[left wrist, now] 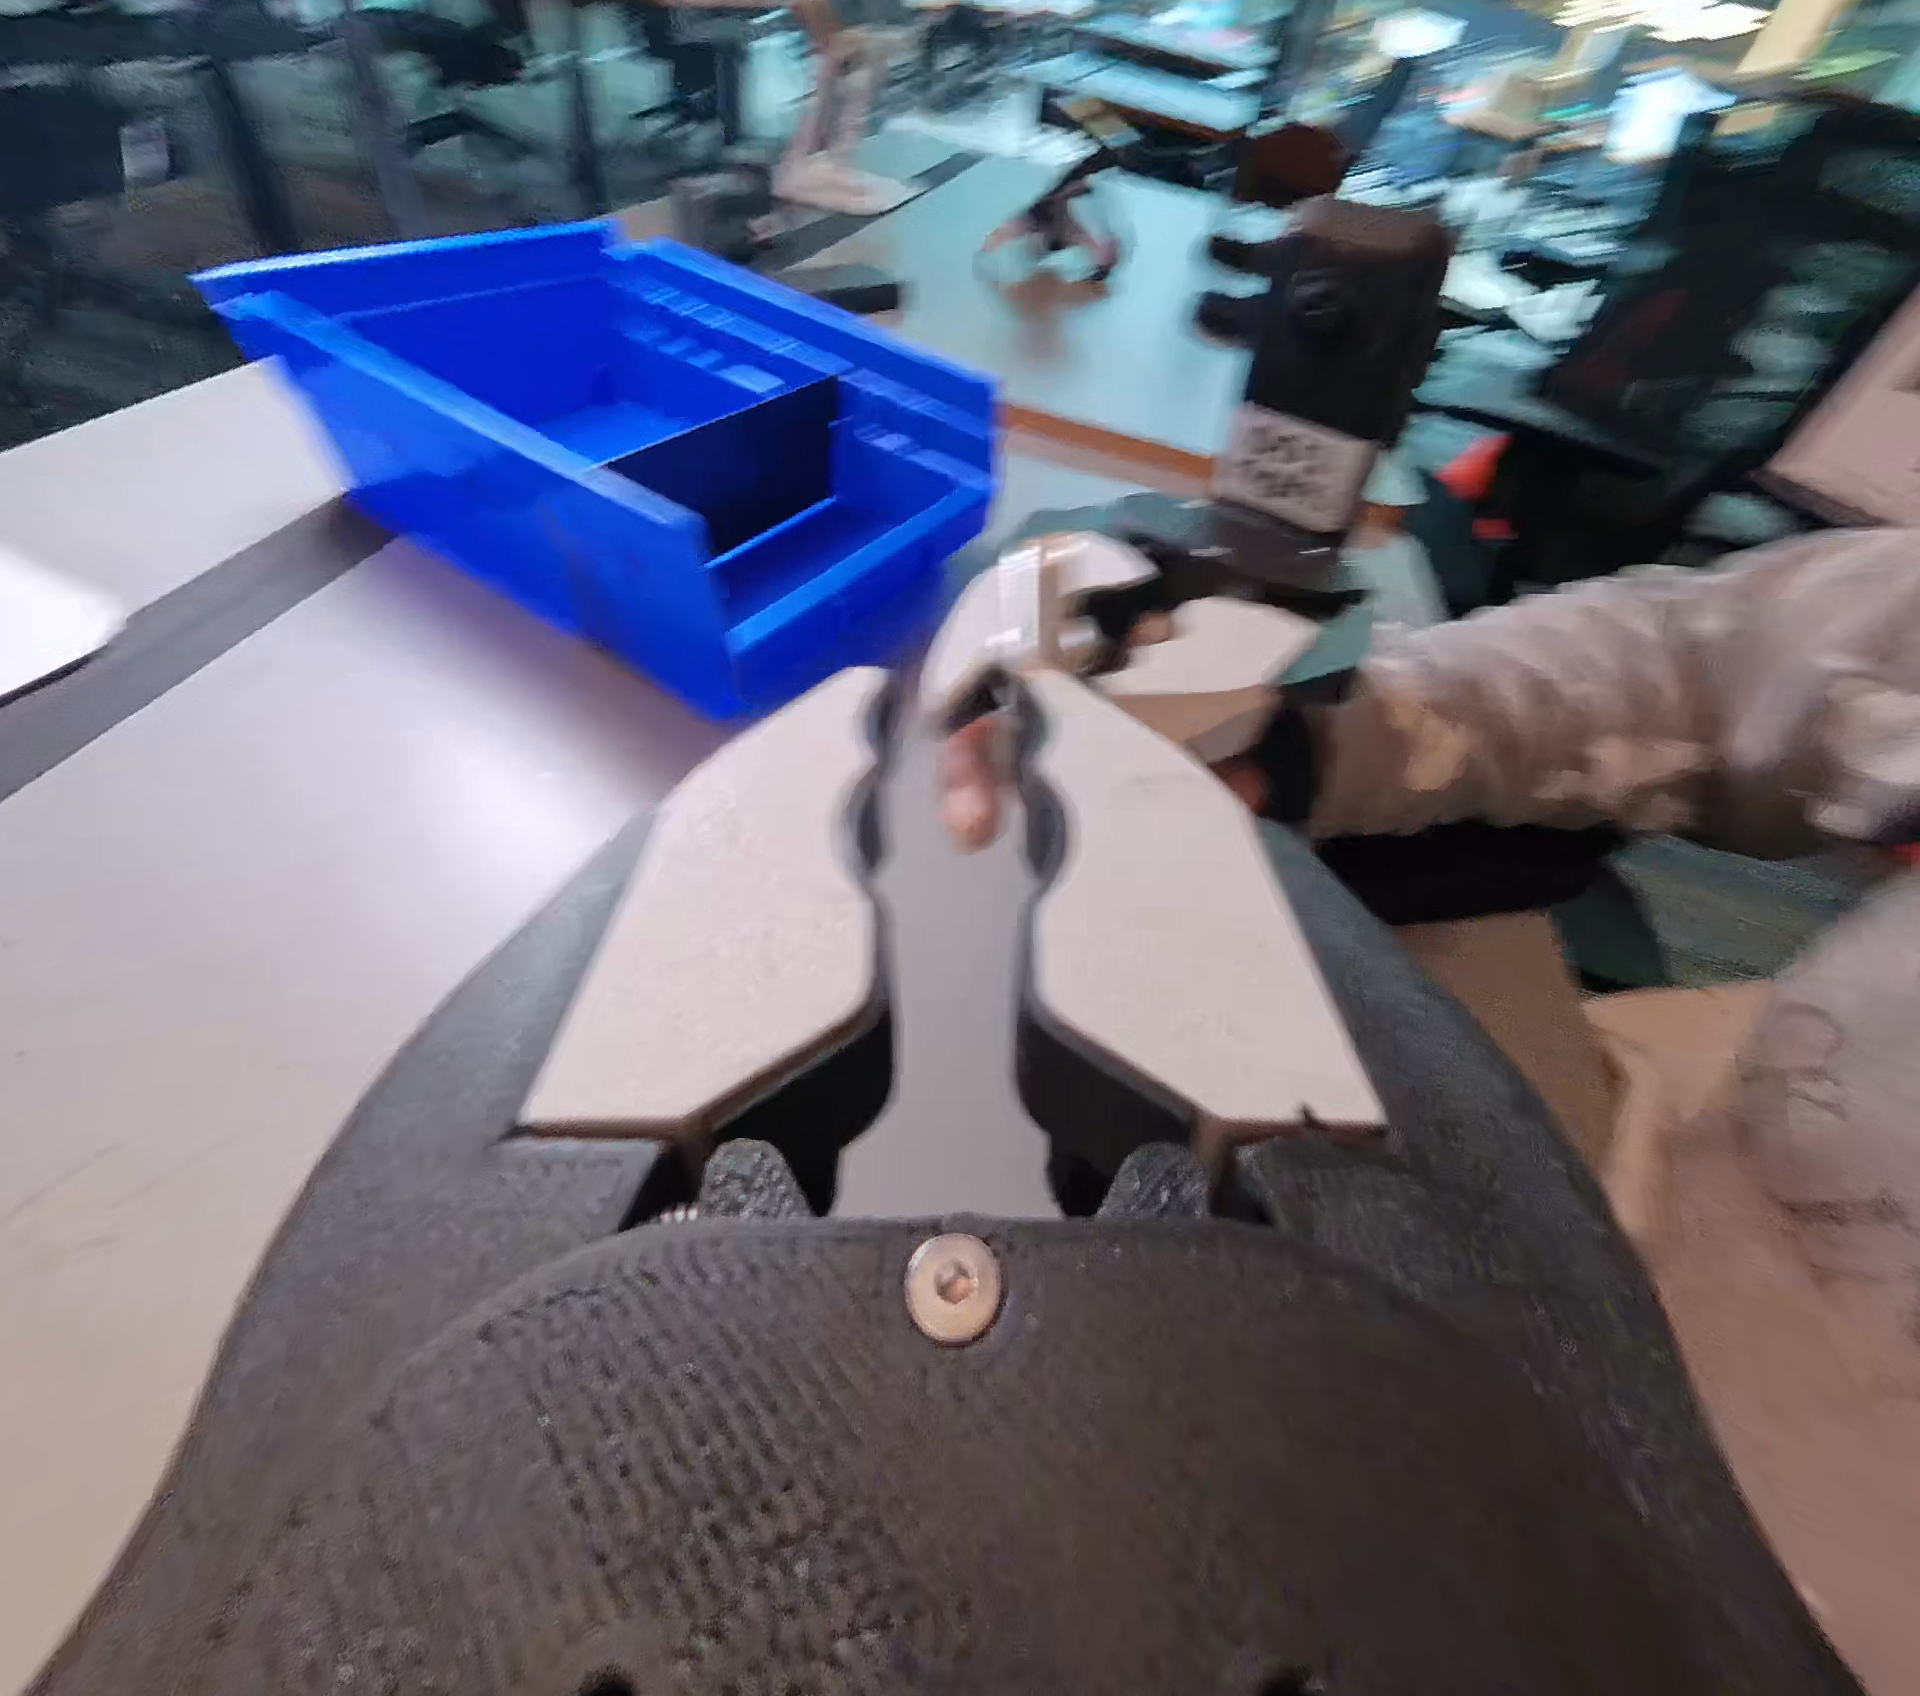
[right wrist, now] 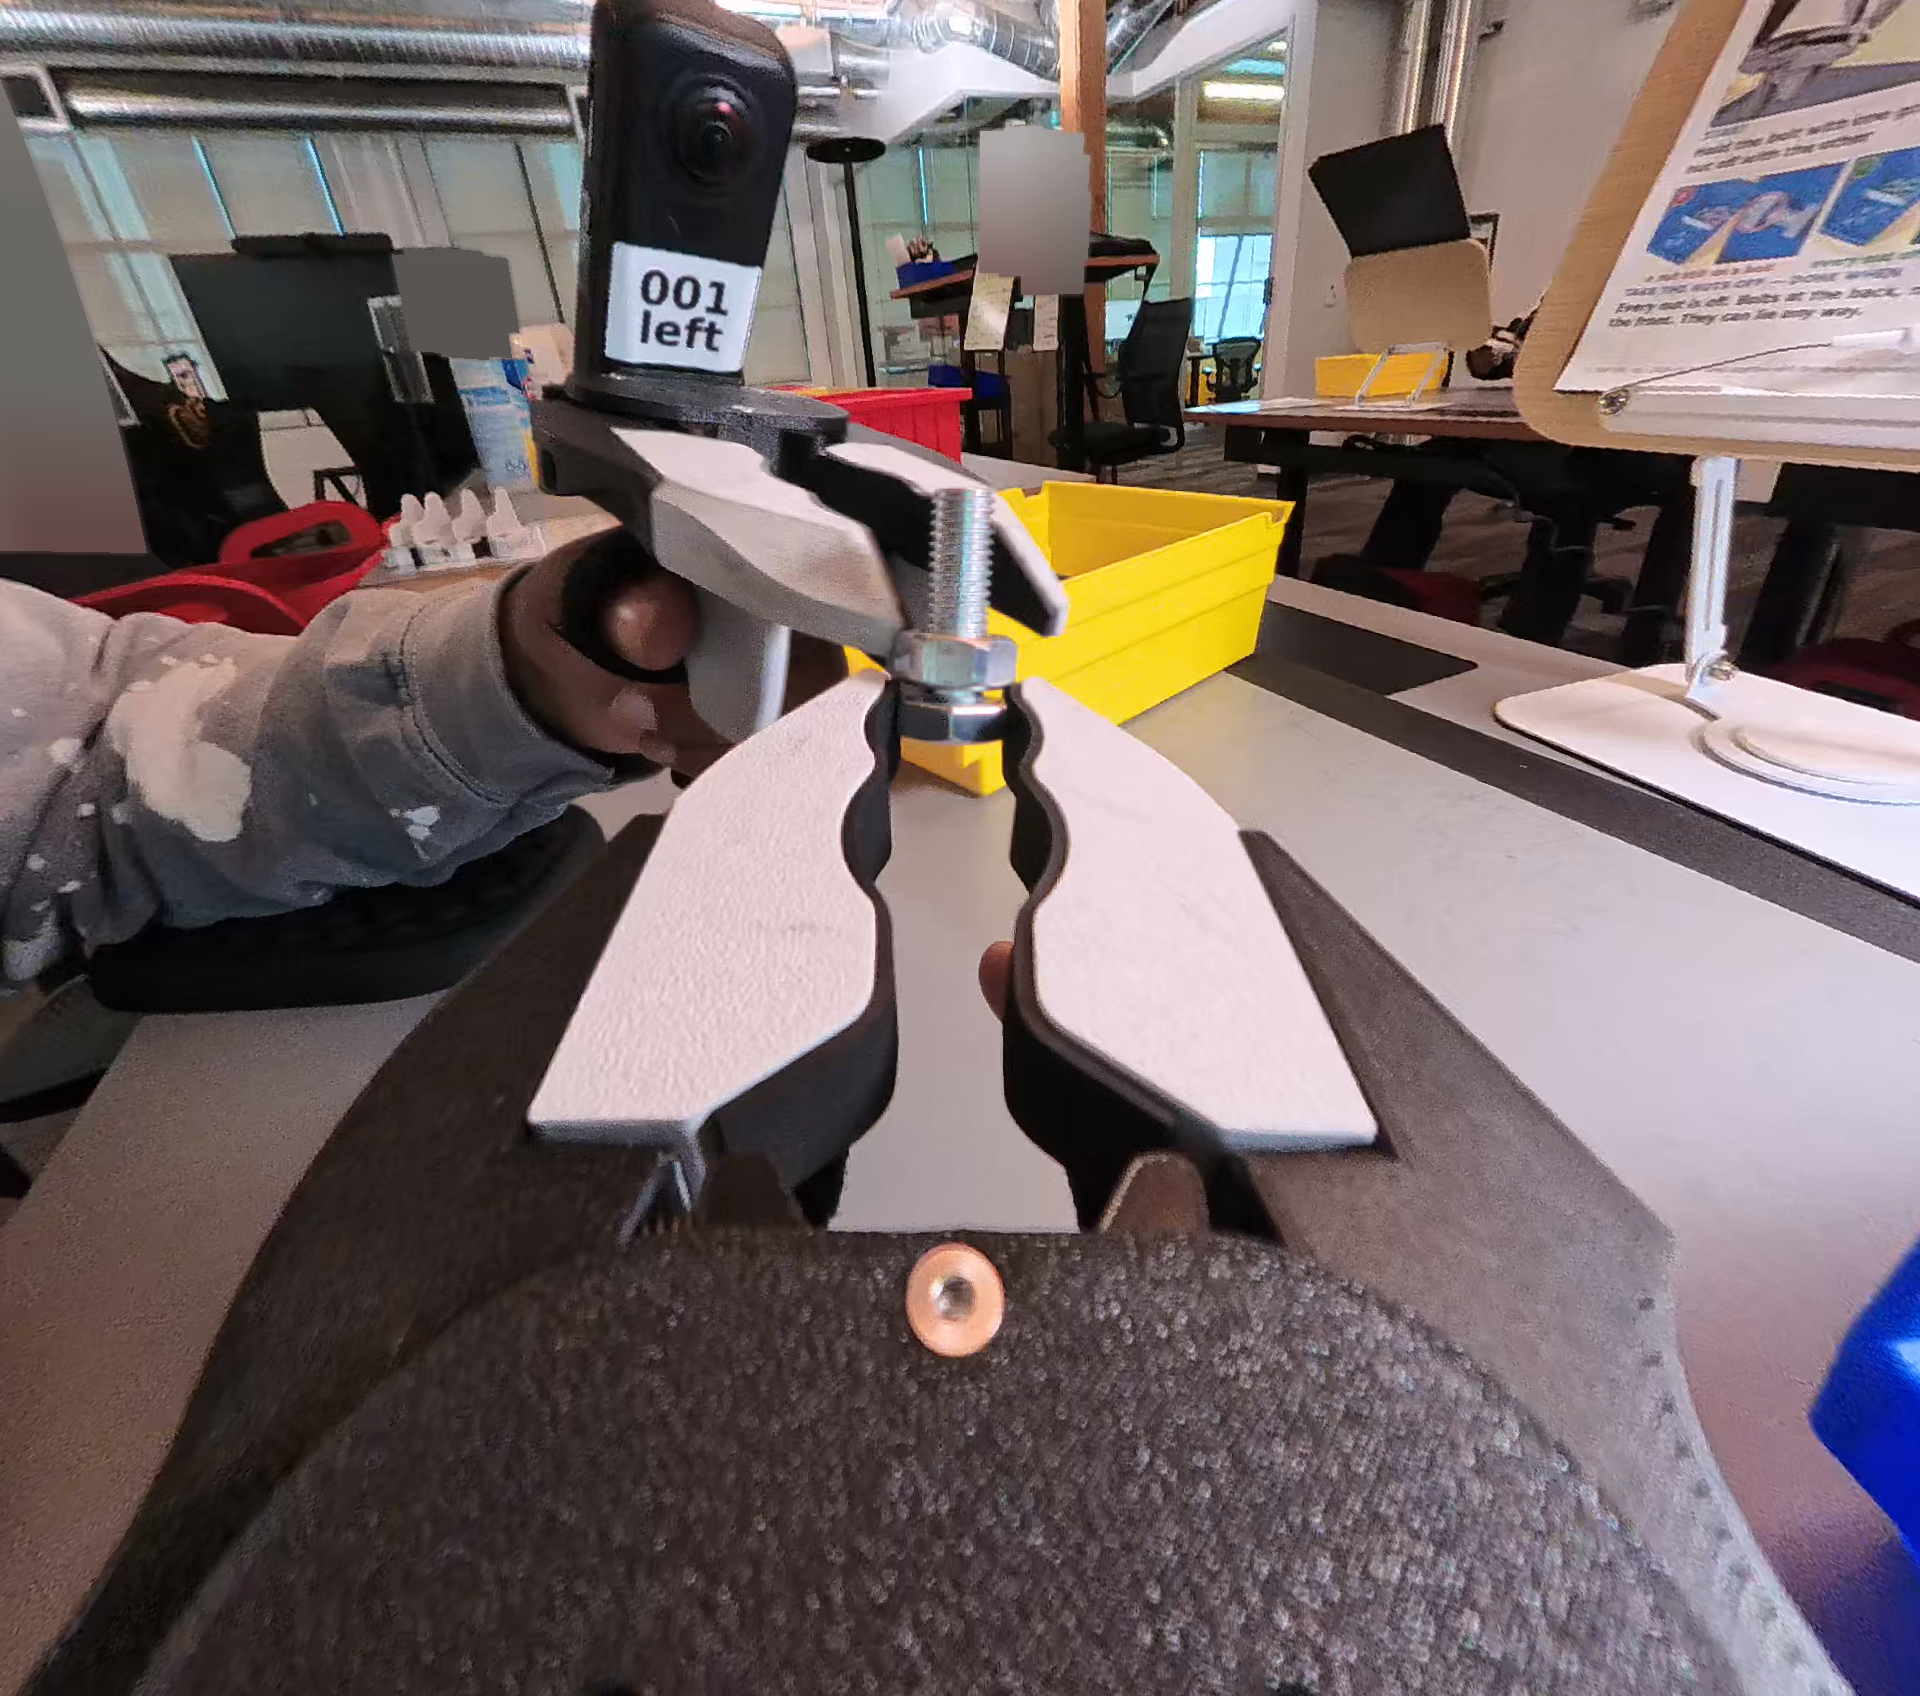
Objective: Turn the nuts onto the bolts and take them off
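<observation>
At the left of the right wrist view, a hand (right wrist: 623, 670) in a speckled grey sleeve (right wrist: 260, 753) holds the left gripper (right wrist: 961, 576), its fingers clamped on the threaded shaft of an upright bolt (right wrist: 964, 545) held above the surface (right wrist: 1455, 971). A nut (right wrist: 954, 659) sits on the shaft just below. Beneath it, the right gripper (right wrist: 951, 716) pinches a lower hex piece (right wrist: 951, 719), either nut or bolt head. A yellow bin (right wrist: 1164, 576) stands behind, and an instruction stand (right wrist: 1704, 566) is farther right.
</observation>
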Available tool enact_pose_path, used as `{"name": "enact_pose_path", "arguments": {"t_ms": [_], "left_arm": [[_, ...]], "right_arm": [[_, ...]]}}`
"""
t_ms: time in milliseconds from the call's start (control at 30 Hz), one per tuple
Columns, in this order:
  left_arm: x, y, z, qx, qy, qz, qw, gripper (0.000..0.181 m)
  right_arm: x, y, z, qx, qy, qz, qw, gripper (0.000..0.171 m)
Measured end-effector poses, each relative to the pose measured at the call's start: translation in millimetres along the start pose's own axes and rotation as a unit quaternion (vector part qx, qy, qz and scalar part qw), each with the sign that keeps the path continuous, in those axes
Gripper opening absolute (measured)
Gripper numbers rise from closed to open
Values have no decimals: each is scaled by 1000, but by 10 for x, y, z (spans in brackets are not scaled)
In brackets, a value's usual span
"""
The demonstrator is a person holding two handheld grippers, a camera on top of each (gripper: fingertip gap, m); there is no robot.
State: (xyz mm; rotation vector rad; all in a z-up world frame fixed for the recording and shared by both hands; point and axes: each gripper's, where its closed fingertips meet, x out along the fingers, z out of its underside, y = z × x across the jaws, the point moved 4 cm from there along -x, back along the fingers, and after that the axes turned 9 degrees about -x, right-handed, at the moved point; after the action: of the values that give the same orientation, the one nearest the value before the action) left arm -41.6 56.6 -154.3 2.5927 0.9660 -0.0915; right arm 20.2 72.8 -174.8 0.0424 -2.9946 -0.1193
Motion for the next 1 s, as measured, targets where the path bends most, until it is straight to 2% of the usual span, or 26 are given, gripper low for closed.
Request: {"name": "enact_pose_path", "arguments": {"t_ms": [67,167,300,367,467,567,667,733,867,1000], "left_arm": [[-68,-144,-12,25,5,-56,998,15],[-160,-158,-71,5,24,-46,999,19],[-283,-170,-138,12,48,-64,997,14],[-379,-178,-168,18,68,-78,994,9],[-540,-221,-128,21,95,-101,990,0],[-644,-285,-8,-2,101,-115,988,0],[-700,-340,71,-15,103,-129,986,0],[-721,-380,101,-2,98,-146,985,0],[-807,-488,119,23,101,-189,977,0],[-917,-579,100,22,112,-208,972,3]], "right_arm": [[-40,12,-52,9,20,-12,1000,18],[-53,50,-56,-9,2,4,1000,18],[-108,220,-64,-8,-18,37,999,18],[-182,431,-119,-24,-49,77,996,18],[-383,984,-257,-39,-129,166,977,18],[-600,1747,-290,-33,-244,238,939,18],[-795,2586,-52,-49,-399,297,866,19],[-885,3012,229,-17,-483,306,820,19],[-964,3530,747,38,-569,313,760,19],[-977,3736,1121,70,-602,315,730,19]]}}
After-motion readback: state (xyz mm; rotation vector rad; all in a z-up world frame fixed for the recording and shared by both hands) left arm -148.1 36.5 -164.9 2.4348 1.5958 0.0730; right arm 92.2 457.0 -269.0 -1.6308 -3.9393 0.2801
